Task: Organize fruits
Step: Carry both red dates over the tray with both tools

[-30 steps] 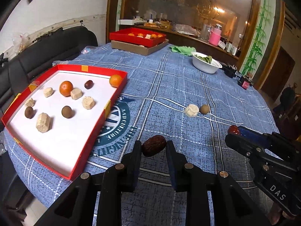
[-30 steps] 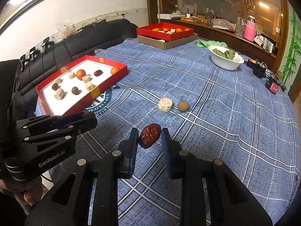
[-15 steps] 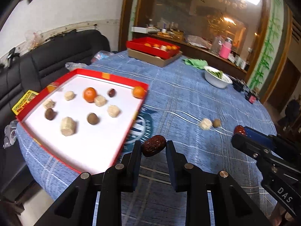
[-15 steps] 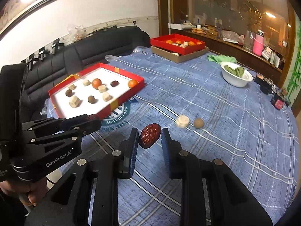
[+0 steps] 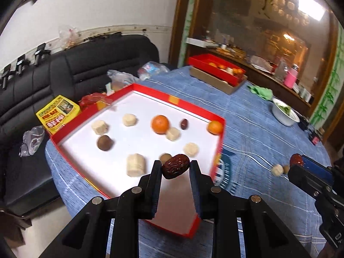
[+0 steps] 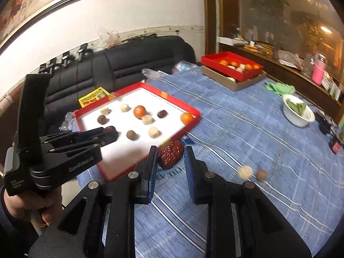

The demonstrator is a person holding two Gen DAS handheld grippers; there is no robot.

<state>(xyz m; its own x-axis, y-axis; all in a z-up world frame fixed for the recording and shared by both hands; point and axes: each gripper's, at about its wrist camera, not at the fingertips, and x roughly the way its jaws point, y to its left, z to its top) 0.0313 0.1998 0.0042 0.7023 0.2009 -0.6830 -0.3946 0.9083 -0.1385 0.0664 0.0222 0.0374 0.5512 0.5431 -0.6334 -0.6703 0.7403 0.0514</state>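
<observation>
Left wrist view
Left gripper [image 5: 175,167]: fingers pinch a wrinkled dark red date [image 5: 175,169], held in the air over the near part of the red tray.
Red tray [image 5: 194,107]: shallow, white floor, red rim, set at the table's left edge on the blue checked tablecloth [image 5: 253,133].
Tray contents: two oranges, one near the middle [image 5: 160,124] and one in the far right corner [image 5: 215,127]; a small dark date [image 5: 184,124] between them; several pale lumps, the largest [image 5: 135,164] nearest the gripper; two brown round fruits, one to the left [image 5: 105,142], one partly hidden behind the held date.
Second red tray [image 5: 216,68]: far end of the table, stacked on a brown cardboard box [image 5: 217,81], with oranges and pale pieces inside.
White bowl [image 5: 284,116]: far right, green leaves in it.
Loose on the cloth: a pale lump [image 5: 277,170] and a brown round fruit [image 5: 286,169], side by side.
Right gripper [image 5: 297,163]: enters at the right edge with a red date at its tips.

Right wrist view
Right gripper [image 6: 171,155]: fingers pinch a second wrinkled red date [image 6: 171,154], held above the cloth just beside the red tray's [image 6: 180,102] near right corner.
Left gripper [image 6: 110,132]: in a hand [image 6: 32,206] at left, over the tray's near left part, its date at the tips.
Tray contents: the same oranges, pale lumps, brown fruits and dark date.
White bowl [image 6: 298,116]: right, holding greens.
Far tray [image 6: 231,63]: oranges inside, on the cardboard box.
Loose pair [image 6: 246,172]: blurred, right of the gripper.
</observation>
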